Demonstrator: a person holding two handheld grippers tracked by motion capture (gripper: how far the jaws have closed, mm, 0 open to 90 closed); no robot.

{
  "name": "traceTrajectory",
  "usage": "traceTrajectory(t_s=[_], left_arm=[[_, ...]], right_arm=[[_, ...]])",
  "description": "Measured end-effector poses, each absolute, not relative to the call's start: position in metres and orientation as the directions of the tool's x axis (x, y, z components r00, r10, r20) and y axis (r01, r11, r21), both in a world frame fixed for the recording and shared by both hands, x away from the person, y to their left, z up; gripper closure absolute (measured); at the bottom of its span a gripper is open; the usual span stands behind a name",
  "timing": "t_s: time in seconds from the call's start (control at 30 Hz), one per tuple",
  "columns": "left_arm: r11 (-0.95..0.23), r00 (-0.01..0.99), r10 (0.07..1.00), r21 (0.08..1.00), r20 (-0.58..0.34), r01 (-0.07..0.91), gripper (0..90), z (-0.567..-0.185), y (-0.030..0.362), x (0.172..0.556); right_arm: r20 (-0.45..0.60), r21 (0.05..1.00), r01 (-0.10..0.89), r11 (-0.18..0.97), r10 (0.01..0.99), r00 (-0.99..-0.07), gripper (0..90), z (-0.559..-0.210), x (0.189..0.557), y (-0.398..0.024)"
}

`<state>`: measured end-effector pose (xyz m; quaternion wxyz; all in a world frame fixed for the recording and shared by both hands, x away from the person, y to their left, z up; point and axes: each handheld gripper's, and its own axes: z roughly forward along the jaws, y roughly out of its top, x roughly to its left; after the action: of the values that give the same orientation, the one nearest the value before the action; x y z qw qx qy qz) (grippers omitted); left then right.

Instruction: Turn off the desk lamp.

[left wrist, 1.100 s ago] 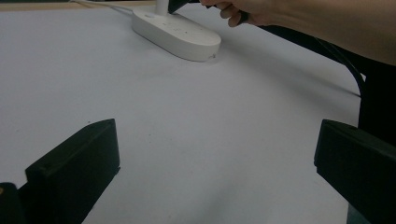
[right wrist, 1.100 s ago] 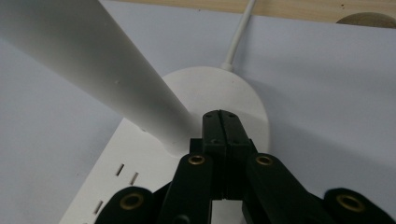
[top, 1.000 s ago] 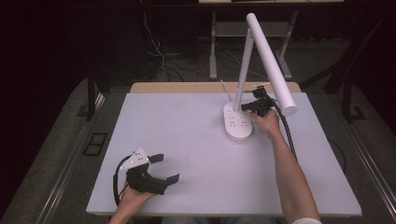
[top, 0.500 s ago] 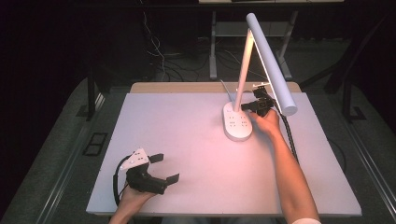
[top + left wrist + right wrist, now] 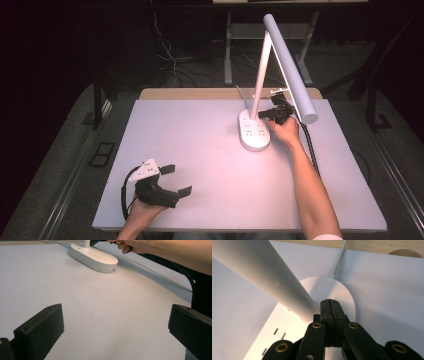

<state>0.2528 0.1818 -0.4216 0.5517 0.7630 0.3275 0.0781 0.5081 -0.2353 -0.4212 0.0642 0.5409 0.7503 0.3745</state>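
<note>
I see my right hand-held gripper point(image 5: 274, 113) beside the white desk lamp point(image 5: 265, 75), at the far right part of the white surface point(image 5: 210, 150). In the right gripper view its jaws are pressed fully together with nothing between them, tips just at the foot of the lamp's stem over the oval base point(image 5: 332, 290). My left hand-held gripper point(image 5: 172, 180) rests near the front left edge, jaws spread wide and empty, well apart from the lamp.
</note>
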Motion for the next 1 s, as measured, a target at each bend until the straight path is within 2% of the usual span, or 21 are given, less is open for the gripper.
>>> traceTrajectory(t_s=[0.57,1.0], left_arm=[[-0.180,0.776,0.584,0.894,-0.238,0.410,0.0,-0.4214,0.1814,0.2521],[-0.183,0.778,0.581,0.893,-0.239,0.411,0.0,-0.4215,0.1804,0.2522]], right_arm=[[0.306,0.639,0.756,0.141,0.855,-0.419,90.0,-0.4223,0.5068,-0.2338],[0.335,0.646,0.757,0.099,0.854,-0.398,90.0,-0.4262,0.5039,-0.2359]])
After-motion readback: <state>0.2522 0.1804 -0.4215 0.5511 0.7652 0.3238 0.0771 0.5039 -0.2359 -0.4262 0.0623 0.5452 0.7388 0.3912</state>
